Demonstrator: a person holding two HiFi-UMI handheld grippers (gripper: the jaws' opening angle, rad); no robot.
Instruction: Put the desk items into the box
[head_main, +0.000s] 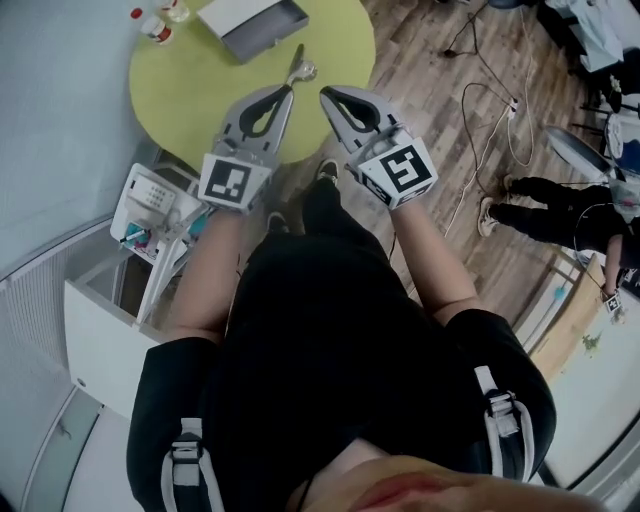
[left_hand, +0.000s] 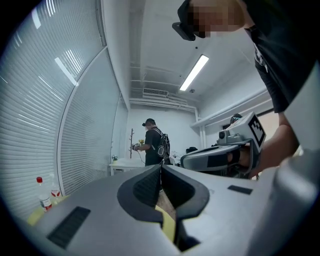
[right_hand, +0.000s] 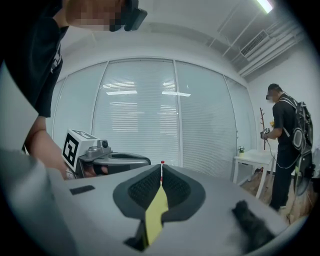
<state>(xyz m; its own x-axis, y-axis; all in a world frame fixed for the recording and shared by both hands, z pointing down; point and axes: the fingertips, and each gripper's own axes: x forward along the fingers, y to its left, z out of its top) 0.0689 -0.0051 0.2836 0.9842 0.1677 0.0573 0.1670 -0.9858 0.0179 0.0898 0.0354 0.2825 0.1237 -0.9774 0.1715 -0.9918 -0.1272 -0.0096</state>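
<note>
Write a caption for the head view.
Left hand-held gripper and right hand-held gripper, both shut, near a green table with grey box.

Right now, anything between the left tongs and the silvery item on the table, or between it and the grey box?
Nothing visible. The small silvery item shows just beyond the shut left tongs; only bare yellow-green round table separates it from the open grey box.
</note>
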